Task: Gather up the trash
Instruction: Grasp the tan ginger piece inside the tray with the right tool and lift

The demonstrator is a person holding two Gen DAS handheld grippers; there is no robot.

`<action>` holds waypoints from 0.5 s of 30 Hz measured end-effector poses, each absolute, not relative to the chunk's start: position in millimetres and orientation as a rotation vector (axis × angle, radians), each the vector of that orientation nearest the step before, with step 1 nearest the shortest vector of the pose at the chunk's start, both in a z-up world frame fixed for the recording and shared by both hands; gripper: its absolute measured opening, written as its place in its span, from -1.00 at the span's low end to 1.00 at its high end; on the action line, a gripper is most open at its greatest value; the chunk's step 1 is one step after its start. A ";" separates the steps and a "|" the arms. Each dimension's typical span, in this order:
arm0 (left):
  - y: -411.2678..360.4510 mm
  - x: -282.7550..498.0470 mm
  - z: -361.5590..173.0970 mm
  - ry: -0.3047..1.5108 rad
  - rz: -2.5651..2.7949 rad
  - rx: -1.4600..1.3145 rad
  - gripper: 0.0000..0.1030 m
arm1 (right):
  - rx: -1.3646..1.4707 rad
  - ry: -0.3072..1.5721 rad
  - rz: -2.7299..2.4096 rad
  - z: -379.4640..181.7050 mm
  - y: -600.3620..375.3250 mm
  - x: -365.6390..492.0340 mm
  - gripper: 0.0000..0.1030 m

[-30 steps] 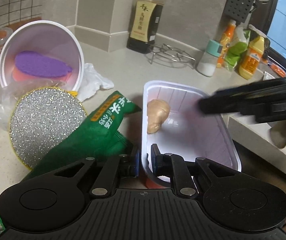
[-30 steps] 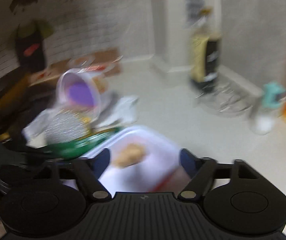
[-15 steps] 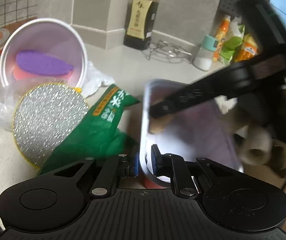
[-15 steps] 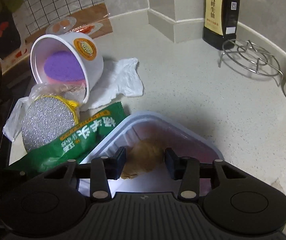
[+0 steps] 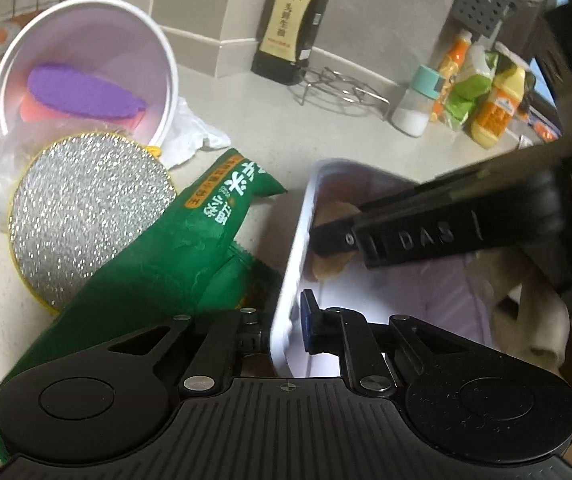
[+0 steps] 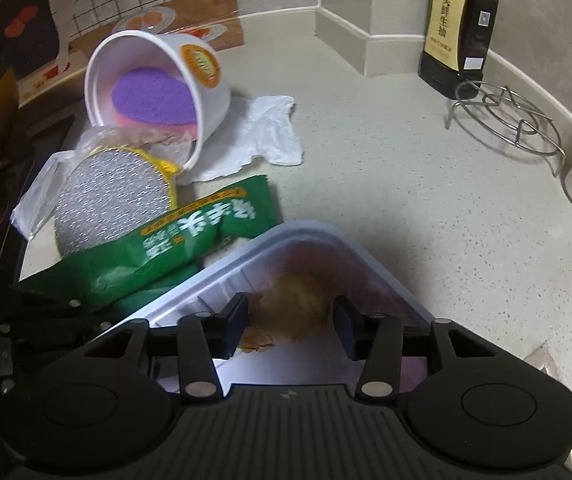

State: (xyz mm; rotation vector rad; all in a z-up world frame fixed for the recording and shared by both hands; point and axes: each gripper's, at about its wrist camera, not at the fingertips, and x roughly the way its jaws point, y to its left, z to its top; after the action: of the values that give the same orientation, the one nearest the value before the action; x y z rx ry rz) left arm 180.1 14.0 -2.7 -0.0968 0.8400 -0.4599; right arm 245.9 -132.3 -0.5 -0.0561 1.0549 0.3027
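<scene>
A white plastic tray (image 5: 292, 240) lies on the counter with a tan piece of ginger (image 6: 294, 304) in it. My left gripper (image 5: 286, 328) is closing on the tray's near-left wall, one pad inside and one outside. From the right, my right gripper (image 6: 290, 326) reaches down into the tray (image 6: 306, 226). Its jaws are opening slightly with the ginger between them, and both pads touch its sides. One of its fingers (image 5: 426, 236) covers most of the ginger (image 5: 328, 268) in the left wrist view.
A green snack packet (image 5: 173, 256) lies against the tray's left side. Beyond it are a silver scouring pad (image 5: 89, 212), a tipped white cup (image 5: 85, 68) holding purple and pink sponges, and a crumpled white bag (image 6: 261, 140). A soy sauce bottle (image 5: 292, 28), wire trivet (image 5: 342, 88) and salt shaker (image 5: 414, 104) stand at the back.
My right gripper came down into the tray and its jaws narrowed around the ginger. The left gripper kept its grip on the tray wall and barely moved.
</scene>
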 end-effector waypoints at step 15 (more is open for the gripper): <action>16.2 173.4 -2.0 0.841 -0.442 -0.076 -0.80 | -0.127 1.046 0.416 18.4 -118.6 207.9 -0.30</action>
State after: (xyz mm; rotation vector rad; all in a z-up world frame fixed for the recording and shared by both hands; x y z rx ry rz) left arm 173.4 16.2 -2.0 -0.0757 0.8409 -0.4424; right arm 207.9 -118.6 18.4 -0.1274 1.0460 0.4160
